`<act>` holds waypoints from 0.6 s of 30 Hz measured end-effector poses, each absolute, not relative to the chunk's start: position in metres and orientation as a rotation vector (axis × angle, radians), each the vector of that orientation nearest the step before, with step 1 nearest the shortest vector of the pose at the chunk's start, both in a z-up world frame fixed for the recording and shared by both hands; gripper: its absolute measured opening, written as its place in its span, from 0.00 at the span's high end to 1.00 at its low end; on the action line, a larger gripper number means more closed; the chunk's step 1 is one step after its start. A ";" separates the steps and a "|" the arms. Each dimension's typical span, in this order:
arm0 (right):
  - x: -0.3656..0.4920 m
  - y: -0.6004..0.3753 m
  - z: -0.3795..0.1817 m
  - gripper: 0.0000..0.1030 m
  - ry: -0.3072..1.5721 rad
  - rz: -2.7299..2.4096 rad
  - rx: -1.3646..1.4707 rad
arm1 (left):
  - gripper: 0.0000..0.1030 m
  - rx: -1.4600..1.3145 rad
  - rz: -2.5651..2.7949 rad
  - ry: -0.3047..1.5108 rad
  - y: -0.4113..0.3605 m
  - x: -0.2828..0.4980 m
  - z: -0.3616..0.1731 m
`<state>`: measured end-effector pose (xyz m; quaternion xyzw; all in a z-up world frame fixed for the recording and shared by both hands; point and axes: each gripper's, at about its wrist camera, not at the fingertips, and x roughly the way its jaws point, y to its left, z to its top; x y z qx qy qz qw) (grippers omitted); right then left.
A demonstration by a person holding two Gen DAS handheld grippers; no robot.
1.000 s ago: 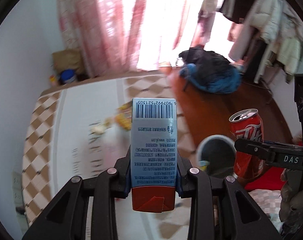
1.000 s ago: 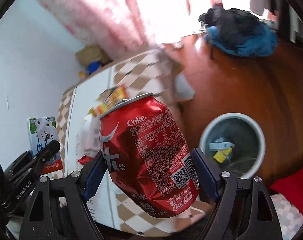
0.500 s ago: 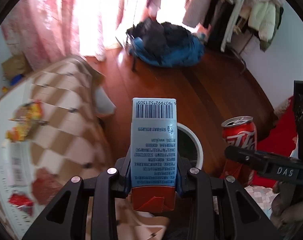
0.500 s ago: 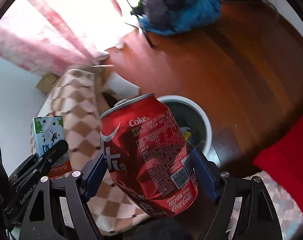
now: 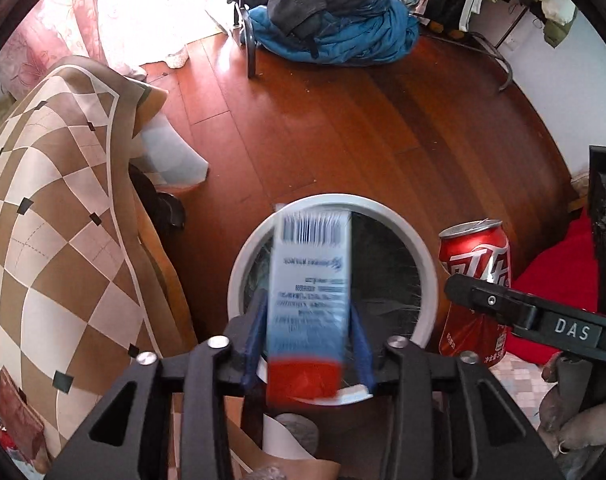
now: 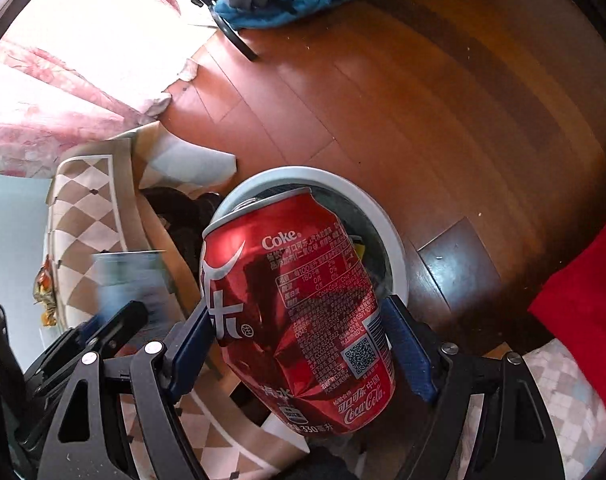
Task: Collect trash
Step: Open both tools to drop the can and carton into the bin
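Note:
A blue-and-white carton (image 5: 309, 280) with a barcode and a red end shows blurred between the spread fingers of my left gripper (image 5: 307, 306), which is open. The carton is slipping away, straight above the white-rimmed trash bin (image 5: 425, 264) on the floor. In the right wrist view the same carton (image 6: 131, 280) is a smear at the left. My right gripper (image 6: 297, 308) is shut on a dented red Coke can (image 6: 295, 304), held tilted over the near side of the bin (image 6: 395, 240). The can (image 5: 477, 264) also appears beside the bin's right rim.
A table with a brown-and-cream checked cloth (image 5: 55, 220) stands left of the bin, with wrappers (image 6: 43, 292) on it. A heap of blue and dark clothes (image 5: 335, 20) lies at the back by a metal leg (image 5: 251, 52). A red cloth (image 5: 555, 280) lies at the right.
Both grippers swung from the table to above the bin. The left gripper has let go of the carton, which now blurs and drops away. The can stays held.

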<state>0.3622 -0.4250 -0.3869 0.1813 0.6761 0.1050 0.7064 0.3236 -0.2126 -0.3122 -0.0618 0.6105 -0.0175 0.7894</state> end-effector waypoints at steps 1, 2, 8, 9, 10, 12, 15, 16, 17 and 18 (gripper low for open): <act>0.363 -0.424 -0.390 0.19 1.507 0.233 0.403 | 0.41 -0.128 -0.028 1.307 -0.213 0.323 -0.314; 0.363 -0.422 -0.394 0.19 1.515 0.232 0.403 | 0.32 -0.128 -0.022 1.300 -0.212 0.322 -0.315; 0.363 -0.418 -0.407 0.00 1.543 0.209 0.379 | 0.07 -0.095 0.042 1.309 -0.207 0.324 -0.319; 0.361 -0.417 -0.406 0.00 1.546 0.206 0.365 | 0.03 -0.096 0.044 1.308 -0.205 0.324 -0.319; 0.360 -0.416 -0.405 0.00 1.548 0.196 0.343 | 0.03 -0.092 0.050 1.302 -0.204 0.322 -0.317; 0.355 -0.414 -0.400 0.00 1.542 0.166 0.285 | 0.03 -0.090 0.054 1.294 -0.202 0.319 -0.313; 0.346 -0.411 -0.389 0.00 1.521 0.137 0.200 | 0.03 -0.094 0.062 1.284 -0.198 0.314 -0.306; 0.343 -0.410 -0.385 0.00 1.512 0.126 0.169 | 0.03 -0.091 0.067 1.279 -0.198 0.311 -0.303; 0.339 -0.409 -0.380 0.00 1.499 0.116 0.134 | 0.03 -0.088 0.066 1.276 -0.197 0.309 -0.301; 0.334 -0.406 -0.374 0.00 1.484 0.108 0.099 | 0.03 -0.084 0.067 1.272 -0.197 0.307 -0.299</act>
